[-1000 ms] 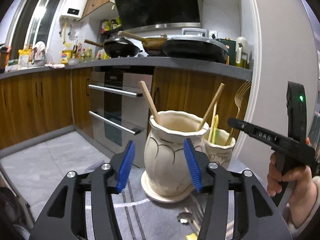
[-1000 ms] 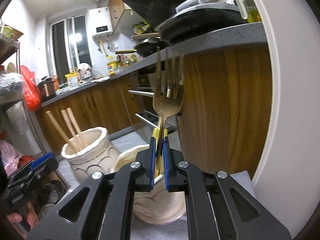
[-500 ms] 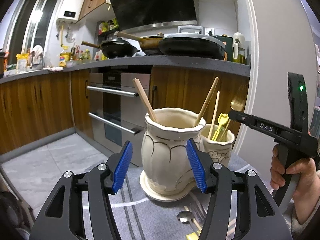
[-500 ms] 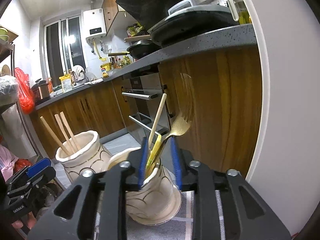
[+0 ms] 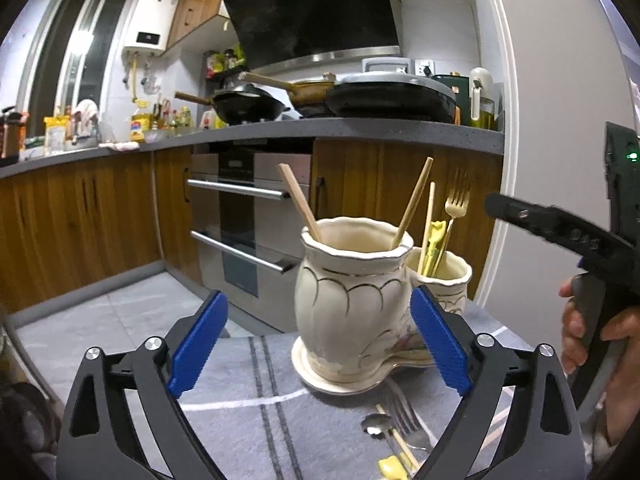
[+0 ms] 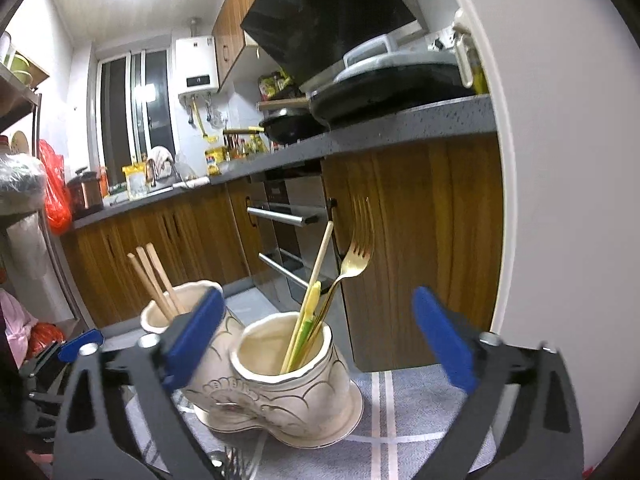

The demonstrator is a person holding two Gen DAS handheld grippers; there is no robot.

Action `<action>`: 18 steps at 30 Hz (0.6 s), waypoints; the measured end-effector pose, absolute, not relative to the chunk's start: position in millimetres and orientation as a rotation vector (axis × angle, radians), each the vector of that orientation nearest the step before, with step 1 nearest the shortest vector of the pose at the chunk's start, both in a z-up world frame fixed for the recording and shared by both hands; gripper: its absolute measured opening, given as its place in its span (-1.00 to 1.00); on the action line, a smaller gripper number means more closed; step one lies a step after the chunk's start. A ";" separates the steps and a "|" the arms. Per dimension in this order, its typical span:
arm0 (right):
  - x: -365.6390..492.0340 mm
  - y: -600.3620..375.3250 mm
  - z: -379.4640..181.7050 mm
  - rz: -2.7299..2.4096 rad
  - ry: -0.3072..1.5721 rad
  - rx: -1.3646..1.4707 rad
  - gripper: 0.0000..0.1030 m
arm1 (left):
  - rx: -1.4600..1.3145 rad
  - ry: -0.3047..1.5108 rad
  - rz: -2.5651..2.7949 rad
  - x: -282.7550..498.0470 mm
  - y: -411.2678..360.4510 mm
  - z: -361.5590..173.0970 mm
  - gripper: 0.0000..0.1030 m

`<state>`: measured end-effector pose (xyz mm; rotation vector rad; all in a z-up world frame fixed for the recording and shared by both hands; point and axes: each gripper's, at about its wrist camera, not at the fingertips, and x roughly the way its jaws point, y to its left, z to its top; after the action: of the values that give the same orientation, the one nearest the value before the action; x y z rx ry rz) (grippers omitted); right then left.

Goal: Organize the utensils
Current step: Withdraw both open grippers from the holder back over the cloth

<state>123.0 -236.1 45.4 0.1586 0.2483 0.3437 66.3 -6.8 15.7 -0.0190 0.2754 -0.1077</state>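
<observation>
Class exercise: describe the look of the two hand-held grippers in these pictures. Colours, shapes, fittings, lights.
Each hand-held gripper, left and right, has black angular finger frames with triangular cut-outs, silver screws and ribbed blue pads. In the left wrist view, the right one shows a black pistol grip and a small green light.

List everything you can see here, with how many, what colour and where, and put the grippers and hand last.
Taller jar: one, cream, on the grey cloth.
Shorter jar: one, cream, touching the taller jar.
Chopsticks: three, wooden, in the taller jar.
Gold fork: one, standing in the shorter jar.
Yellow-handled utensil: one, in the shorter jar.
Loose cutlery: a fork, a spoon and more, count unclear, on the cloth.
Pans: three, dark, on the counter.
Oven: one, steel, under the counter.
Left gripper: blue pads, jaws opening, nothing pressed.
Right gripper: blue pads, jaws opening, empty.
Hand: one, holding the right gripper's handle.
</observation>
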 end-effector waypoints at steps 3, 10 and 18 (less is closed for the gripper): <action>111.1 -239.3 45.2 0.339 0.249 0.158 0.91 | -0.028 0.277 -0.101 60.3 -3.5 15.2 0.84; 93.9 -242.8 36.4 0.342 0.322 0.149 0.91 | -0.025 0.340 -0.104 48.1 -3.4 2.0 0.85; 77.0 -239.3 12.3 0.342 0.431 0.114 0.91 | 0.012 0.447 -0.126 32.3 -10.1 -19.8 0.86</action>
<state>77.0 -239.3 12.3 0.1141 0.4307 0.3420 32.3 -10.1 -19.8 0.0119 0.4474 -0.1264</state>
